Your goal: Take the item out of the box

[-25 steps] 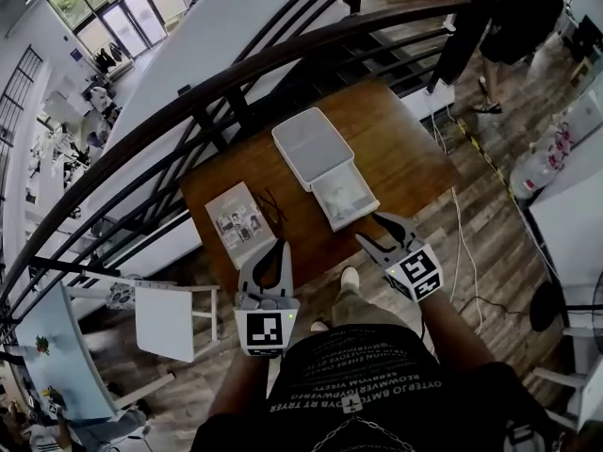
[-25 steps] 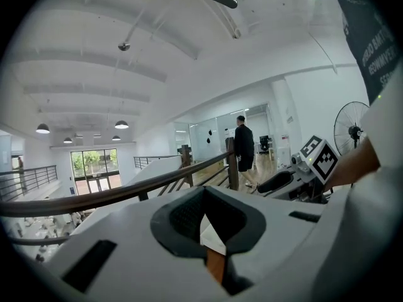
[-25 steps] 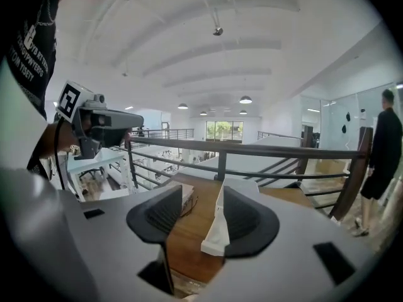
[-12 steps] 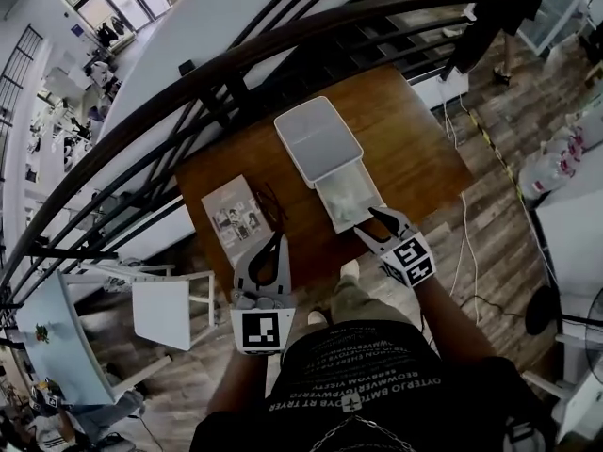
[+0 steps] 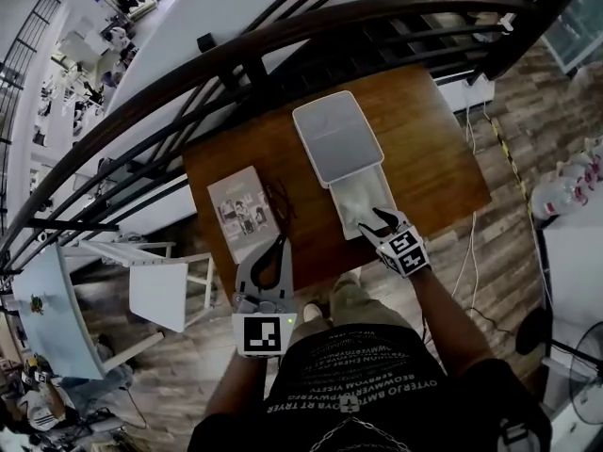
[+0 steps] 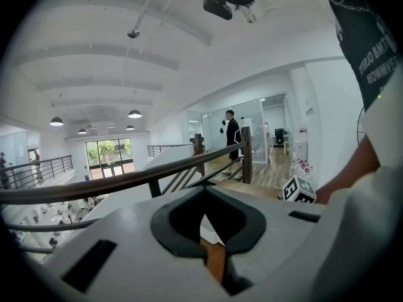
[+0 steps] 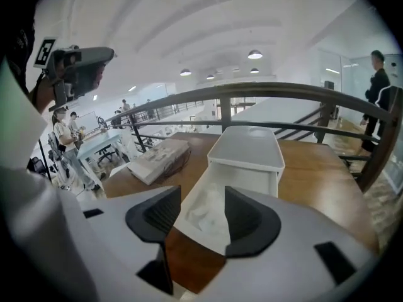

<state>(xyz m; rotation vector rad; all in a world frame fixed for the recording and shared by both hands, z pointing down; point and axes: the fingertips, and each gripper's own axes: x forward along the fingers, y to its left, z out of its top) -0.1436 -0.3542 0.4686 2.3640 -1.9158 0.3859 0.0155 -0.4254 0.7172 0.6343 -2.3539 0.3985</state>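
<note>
Right gripper (image 5: pixel 376 219) at box (image 5: pixel 336 137) near end, jaws just opening wider, item (image 5: pixel 356 199) ungripped. Left gripper (image 5: pixel 280 243) clenched, empty.

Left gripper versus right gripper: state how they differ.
The left gripper is shut and empty; the right gripper is open, jaws just opening, gripping nothing. The left gripper sits by the booklet; the right gripper hovers at the near end of the open box. Both share the same two-jaw build.

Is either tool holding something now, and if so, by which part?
Nothing is held. The right tool, jaws just opened further, is empty near the open drawer; the left tool is shut on nothing.
</note>
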